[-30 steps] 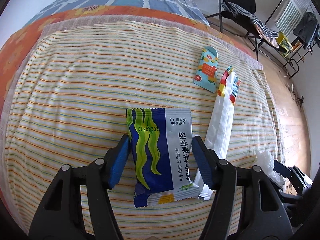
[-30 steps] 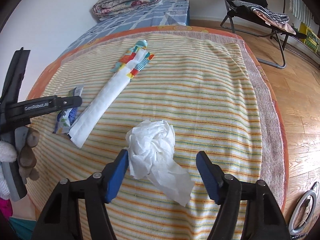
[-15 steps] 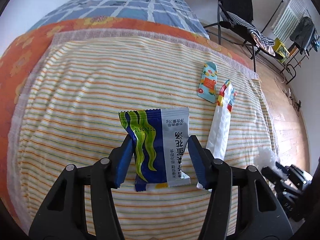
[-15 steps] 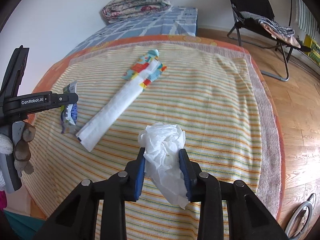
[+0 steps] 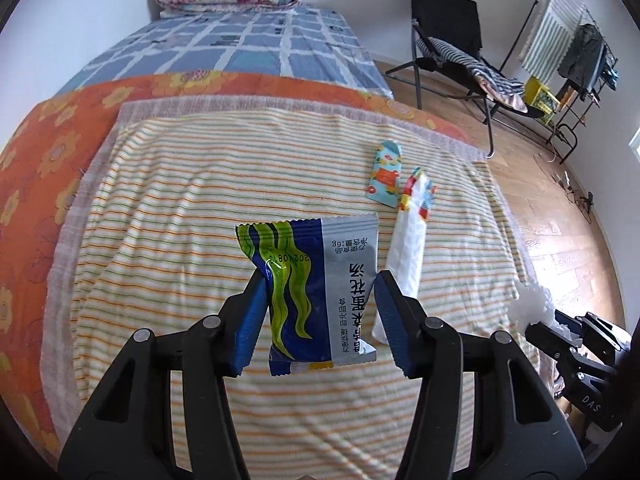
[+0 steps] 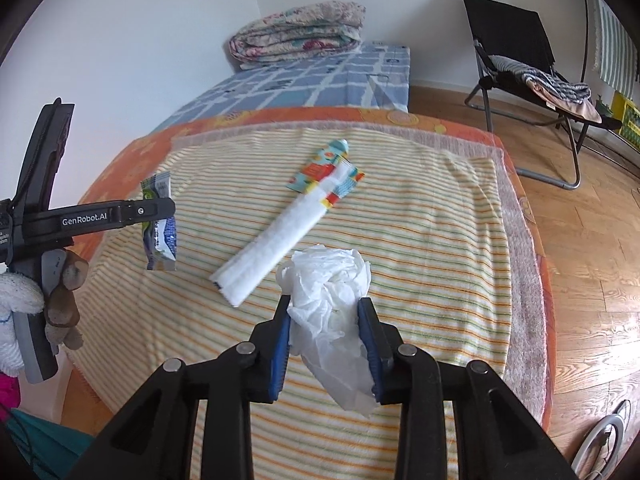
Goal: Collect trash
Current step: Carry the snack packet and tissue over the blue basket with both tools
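Note:
My left gripper (image 5: 318, 284) is shut on a blue, green and silver snack packet (image 5: 316, 292) and holds it above the striped cloth (image 5: 192, 200). The packet also shows in the right wrist view (image 6: 160, 224). My right gripper (image 6: 324, 312) is shut on a crumpled white tissue (image 6: 328, 292), lifted off the cloth; the tissue also shows in the left wrist view (image 5: 532, 304). A long white wrapper with a colourful end (image 5: 408, 248) (image 6: 280, 232) lies on the cloth. A small teal patterned wrapper (image 5: 384, 176) (image 6: 320, 164) lies beside its far end.
The striped cloth covers an orange flowered bed cover (image 5: 48, 148). A folded quilt (image 6: 296, 32) lies on a blue checked sheet at the back. A black folding chair (image 6: 520, 64) with a striped cloth stands on the wooden floor (image 6: 592, 248) to the right.
Both grippers closed on their items and lifted them: the left took the snack packet off the cloth, the right took the tissue. Both views have risen and pulled back.

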The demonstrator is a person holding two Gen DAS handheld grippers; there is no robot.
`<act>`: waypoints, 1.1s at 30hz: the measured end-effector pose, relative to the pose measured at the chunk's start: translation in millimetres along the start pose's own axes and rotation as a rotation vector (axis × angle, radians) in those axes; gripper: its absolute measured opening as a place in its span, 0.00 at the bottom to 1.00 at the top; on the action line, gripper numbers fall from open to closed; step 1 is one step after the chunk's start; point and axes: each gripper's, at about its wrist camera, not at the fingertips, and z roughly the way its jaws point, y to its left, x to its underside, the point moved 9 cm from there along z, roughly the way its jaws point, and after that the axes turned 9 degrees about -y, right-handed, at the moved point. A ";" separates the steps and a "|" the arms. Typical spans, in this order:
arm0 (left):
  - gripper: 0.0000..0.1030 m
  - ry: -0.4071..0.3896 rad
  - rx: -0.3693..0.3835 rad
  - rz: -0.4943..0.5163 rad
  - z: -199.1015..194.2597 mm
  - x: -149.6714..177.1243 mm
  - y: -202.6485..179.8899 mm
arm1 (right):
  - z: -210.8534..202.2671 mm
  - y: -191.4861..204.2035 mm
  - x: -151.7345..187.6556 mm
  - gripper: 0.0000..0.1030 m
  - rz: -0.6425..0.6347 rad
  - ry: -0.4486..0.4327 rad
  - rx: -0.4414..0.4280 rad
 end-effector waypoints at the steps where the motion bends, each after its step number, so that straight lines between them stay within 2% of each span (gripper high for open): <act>1: 0.53 -0.003 0.003 0.002 -4.7 0.6 -0.2 | -4.0 2.9 0.7 0.31 0.005 -0.002 -0.010; 10: 0.53 -0.030 0.051 0.013 -61.9 17.9 -7.2 | -38.2 29.6 23.3 0.31 0.031 0.004 -0.076; 19: 0.53 -0.044 0.077 0.079 -116.2 55.4 -17.2 | -75.9 64.1 61.3 0.31 0.028 0.027 -0.151; 24: 0.53 -0.032 0.095 0.090 -134.9 78.7 -21.4 | -93.1 80.3 81.4 0.31 0.027 0.042 -0.182; 33: 0.53 -0.012 0.115 0.105 -155.9 115.9 -26.6 | -115.4 105.5 120.4 0.31 -0.049 0.071 -0.194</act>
